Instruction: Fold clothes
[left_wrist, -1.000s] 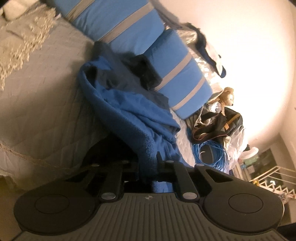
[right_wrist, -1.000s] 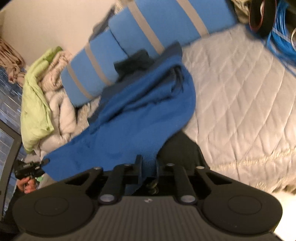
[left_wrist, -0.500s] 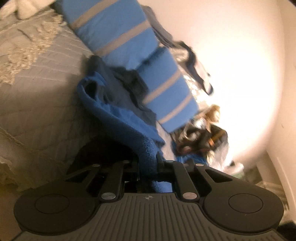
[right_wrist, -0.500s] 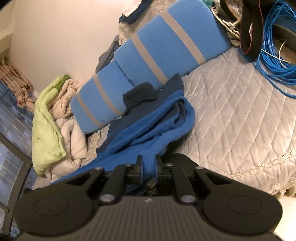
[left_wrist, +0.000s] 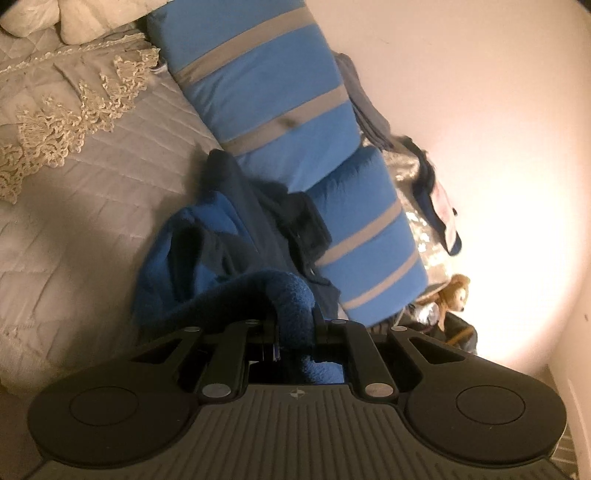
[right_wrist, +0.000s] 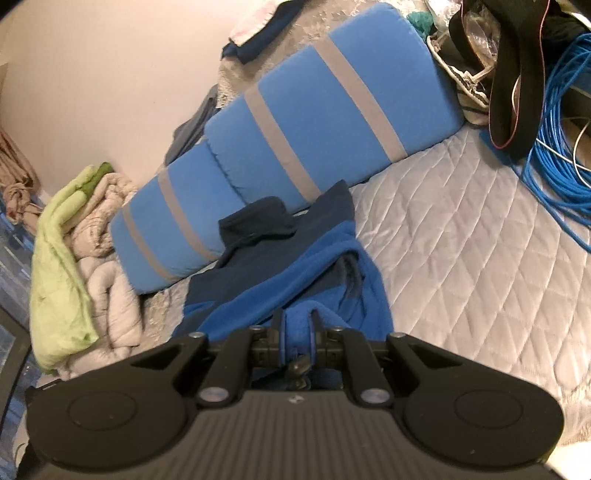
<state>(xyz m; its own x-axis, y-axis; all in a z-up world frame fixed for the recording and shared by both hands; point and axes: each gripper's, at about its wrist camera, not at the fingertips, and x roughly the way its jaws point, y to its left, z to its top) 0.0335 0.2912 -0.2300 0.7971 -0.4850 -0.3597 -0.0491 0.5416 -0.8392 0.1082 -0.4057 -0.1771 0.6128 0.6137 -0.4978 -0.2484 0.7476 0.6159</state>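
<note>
Left gripper and right gripper each clamped on a fold of the two-tone blue fleece garment, bunched mid-frame on the pale grey quilted bedspread, against blue grey-striped cushions above.

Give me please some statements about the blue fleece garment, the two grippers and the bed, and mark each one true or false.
1. Both grippers are shut on the blue fleece garment. True: the left gripper and the right gripper each pinch its fabric.
2. The garment is folded flat. False: it lies bunched and creased.
3. A coil of blue cable lies on the quilted bedspread. True.
4. The striped bolster cushion is red. False: it is blue with grey bands.
</note>
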